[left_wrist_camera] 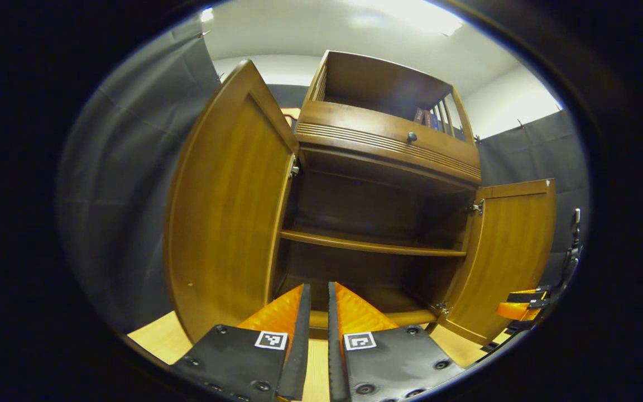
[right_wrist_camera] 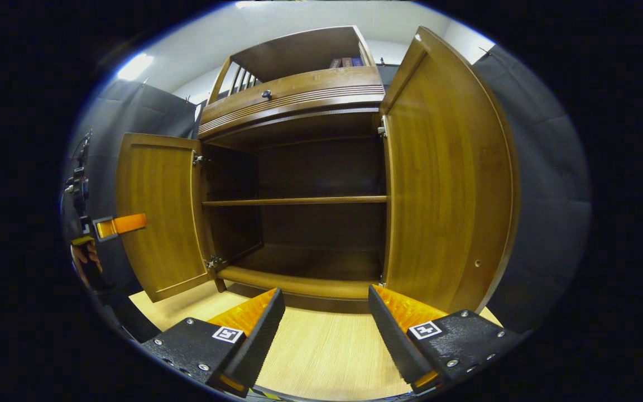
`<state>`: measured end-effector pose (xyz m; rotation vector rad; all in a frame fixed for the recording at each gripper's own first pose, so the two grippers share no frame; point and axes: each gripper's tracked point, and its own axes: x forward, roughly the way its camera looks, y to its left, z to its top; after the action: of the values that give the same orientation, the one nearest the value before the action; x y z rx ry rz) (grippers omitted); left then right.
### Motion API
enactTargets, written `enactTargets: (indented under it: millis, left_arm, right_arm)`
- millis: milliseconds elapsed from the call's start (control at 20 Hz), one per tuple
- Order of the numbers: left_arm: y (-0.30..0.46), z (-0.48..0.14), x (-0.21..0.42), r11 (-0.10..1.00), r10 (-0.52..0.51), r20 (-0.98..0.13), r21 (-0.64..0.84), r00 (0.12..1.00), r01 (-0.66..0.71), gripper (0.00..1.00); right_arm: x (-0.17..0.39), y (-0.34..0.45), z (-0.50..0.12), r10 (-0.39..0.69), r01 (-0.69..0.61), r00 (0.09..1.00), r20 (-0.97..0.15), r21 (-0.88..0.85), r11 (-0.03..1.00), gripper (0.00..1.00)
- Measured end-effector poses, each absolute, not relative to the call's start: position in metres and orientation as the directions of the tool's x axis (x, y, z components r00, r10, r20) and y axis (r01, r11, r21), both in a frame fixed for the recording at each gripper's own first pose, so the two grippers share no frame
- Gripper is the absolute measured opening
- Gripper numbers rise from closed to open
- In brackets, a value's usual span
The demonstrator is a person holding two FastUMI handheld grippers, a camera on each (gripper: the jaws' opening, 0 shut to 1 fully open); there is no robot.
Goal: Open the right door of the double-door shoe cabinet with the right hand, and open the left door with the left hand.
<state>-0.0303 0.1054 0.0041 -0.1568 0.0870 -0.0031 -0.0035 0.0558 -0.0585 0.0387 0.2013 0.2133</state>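
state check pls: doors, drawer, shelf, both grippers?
left door: swung wide open
right door: swung wide open
drawer: closed, knob in place
inner shelf: bare, nothing on it
left gripper: fingers nearly together, holding nothing
right gripper: fingers spread, holding nothing

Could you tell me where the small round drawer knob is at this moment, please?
In the left gripper view the drawer knob sits on the drawer front, above the open shelf, between the swung-out left door and right door.
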Motion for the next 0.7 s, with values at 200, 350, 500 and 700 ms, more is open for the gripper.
enactTargets:
  millis: [200, 350, 500, 700]
  left_arm:
    - [0.088, -0.018, -0.017, 0.988, -0.001, -0.126, -0.153, 0.992, -0.019, 0.41]
    - [0.072, -0.026, -0.014, 0.991, -0.031, -0.143, -0.136, 0.989, 0.011, 0.48]
    - [0.063, -0.023, -0.011, 0.992, -0.053, -0.135, -0.117, 0.989, 0.037, 0.54]
    - [0.065, -0.028, -0.009, 0.994, -0.018, -0.157, -0.109, 0.987, 0.000, 0.70]
  right_arm:
    - [-0.004, 0.053, -0.057, 0.195, -0.188, 0.962, -0.193, 0.053, 0.981, 0.91]
    - [-0.004, 0.052, -0.056, 0.183, -0.176, 0.964, -0.191, 0.054, 0.983, 0.99]
    - [-0.005, 0.051, -0.056, 0.175, -0.167, 0.966, -0.190, 0.057, 0.984, 0.98]
    - [-0.005, 0.051, -0.056, 0.173, -0.165, 0.965, -0.195, 0.058, 0.985, 0.98]
